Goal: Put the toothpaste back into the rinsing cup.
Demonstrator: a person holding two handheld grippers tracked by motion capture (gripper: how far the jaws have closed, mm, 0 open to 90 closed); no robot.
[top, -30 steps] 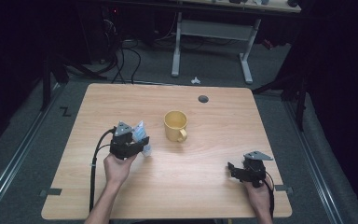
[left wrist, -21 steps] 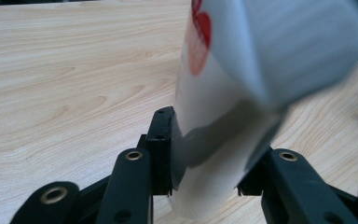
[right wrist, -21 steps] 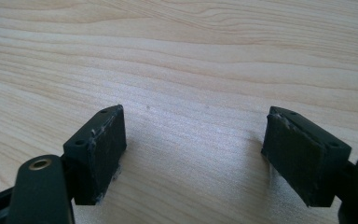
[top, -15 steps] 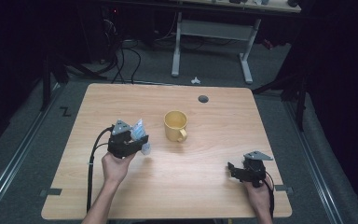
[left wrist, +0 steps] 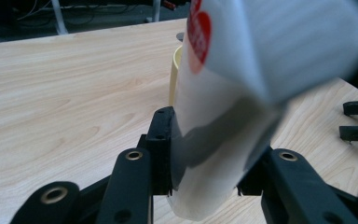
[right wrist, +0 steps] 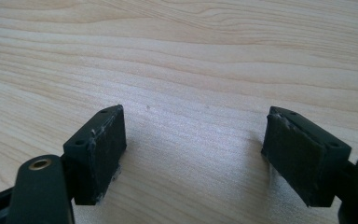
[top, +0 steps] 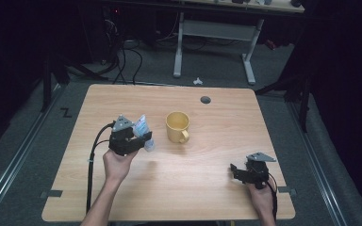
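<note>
My left gripper (top: 139,141) clamped the white tube (top: 143,132) just left of the yellow mug (top: 177,126), its long axis tilted, flat sealed end leaning up and away. My right gripper (top: 235,170) rested on the table (top: 217,113), jaws wide apart, holding nothing.

A light wooden table (top: 122,99) is standing on a grey floor (top: 47,117). A yellow mug (top: 177,126) is sitting directly on it, just behind centre, handle toward the person. Behind and right of the mug, a dark round grommet (top: 205,100) is showing near the table's far edge.
</note>
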